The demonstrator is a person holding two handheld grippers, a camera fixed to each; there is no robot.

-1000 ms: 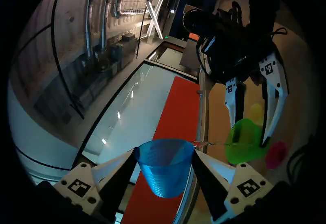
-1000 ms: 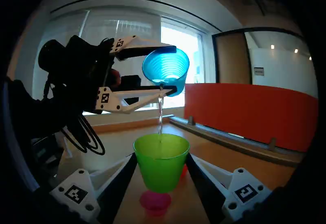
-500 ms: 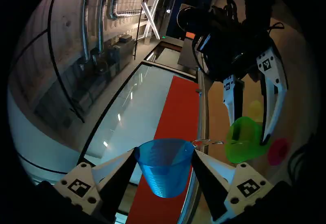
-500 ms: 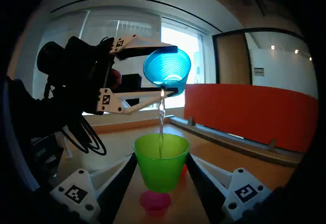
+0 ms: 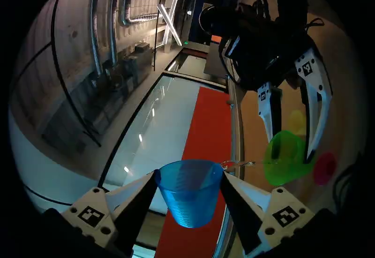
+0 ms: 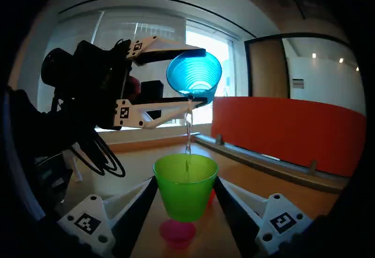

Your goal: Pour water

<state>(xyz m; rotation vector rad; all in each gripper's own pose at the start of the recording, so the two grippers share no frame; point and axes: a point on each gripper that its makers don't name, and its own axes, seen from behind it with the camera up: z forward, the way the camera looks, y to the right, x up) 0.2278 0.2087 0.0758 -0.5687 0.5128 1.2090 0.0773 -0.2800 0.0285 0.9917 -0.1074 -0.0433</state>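
The blue cup [image 6: 193, 80] is held tipped in the upper middle of the right gripper view. It is clamped between both fingers of the left claw [image 6: 202, 76], with its mouth turned down and toward the camera. A thin stream of water [image 6: 188, 126] is seen falling from its lower lip into the green cup [image 6: 185, 192]. That cup is gripped upright at lower centre by the right claw [image 6: 185, 183], whose fingers are pressed on its two sides.

Both cups are judged to be thin ribbed plastic: light, slightly springy, and easily dented if squeezed hard. Their tapered walls could let them slide down through the fingers, so a hold on the mid-wall below the rim, as taken here, is thought soundest. The green cup can be expected to grow heavier as it fills, and a wet lip may turn slippery.

A pink cup [image 6: 177, 232] is seen directly beneath the green one, low on the wooden bench [image 6: 253, 178], where drips could reach it. A yellow object [image 5: 296, 121], too blurred to be named, is seen at the right of the left gripper view. An orange partition [image 6: 290, 131] is set along the bench's far edge. Loops of cables [image 6: 101, 157] hang at the left, well apart from the stream. Nothing is found between the two cups.
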